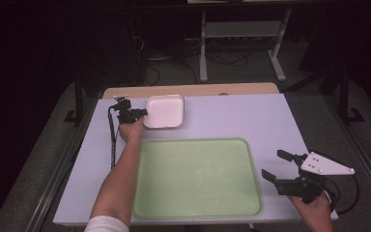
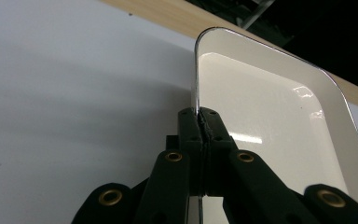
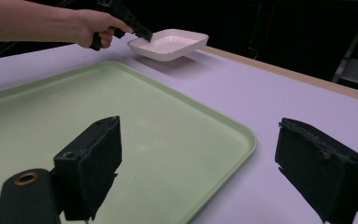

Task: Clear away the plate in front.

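Note:
A white square dish [image 1: 164, 110] sits at the back of the table, left of centre. My left gripper [image 1: 141, 114] is shut on the dish's left rim; in the left gripper view the jaws pinch the thin rim [image 2: 196, 100] of the dish [image 2: 270, 121]. From the right gripper view the dish [image 3: 170, 43] looks lifted off the table, with its shadow under it. A large empty green tray [image 1: 198, 176] lies in the middle. My right gripper [image 1: 274, 166] hovers open beside the tray's right edge, nothing between its jaws; the tray [image 3: 135, 121] lies ahead of it.
The white tabletop [image 1: 251, 118] ends in a wooden strip [image 1: 193, 90] along its far edge. A metal stand [image 1: 241, 38] and cables are on the floor beyond the table. A cable [image 1: 112, 140] hangs from the left gripper.

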A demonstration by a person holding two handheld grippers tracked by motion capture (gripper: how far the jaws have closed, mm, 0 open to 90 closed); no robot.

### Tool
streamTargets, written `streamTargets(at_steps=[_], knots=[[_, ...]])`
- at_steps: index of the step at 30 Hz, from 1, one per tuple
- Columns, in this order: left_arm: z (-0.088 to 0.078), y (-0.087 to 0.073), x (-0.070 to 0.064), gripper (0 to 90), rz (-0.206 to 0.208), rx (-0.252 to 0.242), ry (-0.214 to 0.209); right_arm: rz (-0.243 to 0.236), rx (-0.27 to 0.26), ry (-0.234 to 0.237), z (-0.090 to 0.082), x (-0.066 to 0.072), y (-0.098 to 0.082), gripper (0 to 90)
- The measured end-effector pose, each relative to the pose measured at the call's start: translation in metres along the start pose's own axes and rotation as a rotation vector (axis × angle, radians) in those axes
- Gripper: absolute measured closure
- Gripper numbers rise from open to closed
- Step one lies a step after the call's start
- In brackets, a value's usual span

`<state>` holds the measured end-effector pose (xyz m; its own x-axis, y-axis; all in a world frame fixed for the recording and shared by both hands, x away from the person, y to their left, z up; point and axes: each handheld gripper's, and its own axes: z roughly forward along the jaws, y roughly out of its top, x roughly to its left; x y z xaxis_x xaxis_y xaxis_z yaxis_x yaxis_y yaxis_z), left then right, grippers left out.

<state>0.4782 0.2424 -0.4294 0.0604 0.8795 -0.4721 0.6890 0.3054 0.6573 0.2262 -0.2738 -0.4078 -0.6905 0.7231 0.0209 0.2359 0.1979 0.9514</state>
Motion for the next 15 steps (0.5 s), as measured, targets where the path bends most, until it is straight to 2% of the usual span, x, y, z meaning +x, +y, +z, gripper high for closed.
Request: streamTargets(at_steps=[15], knots=[[-0.027, -0.004, -0.016, 88.7, -0.001, -0.044, -0.059, 0.001, -0.002, 0.003, 0.000, -0.001, 0.000, 13.7]])
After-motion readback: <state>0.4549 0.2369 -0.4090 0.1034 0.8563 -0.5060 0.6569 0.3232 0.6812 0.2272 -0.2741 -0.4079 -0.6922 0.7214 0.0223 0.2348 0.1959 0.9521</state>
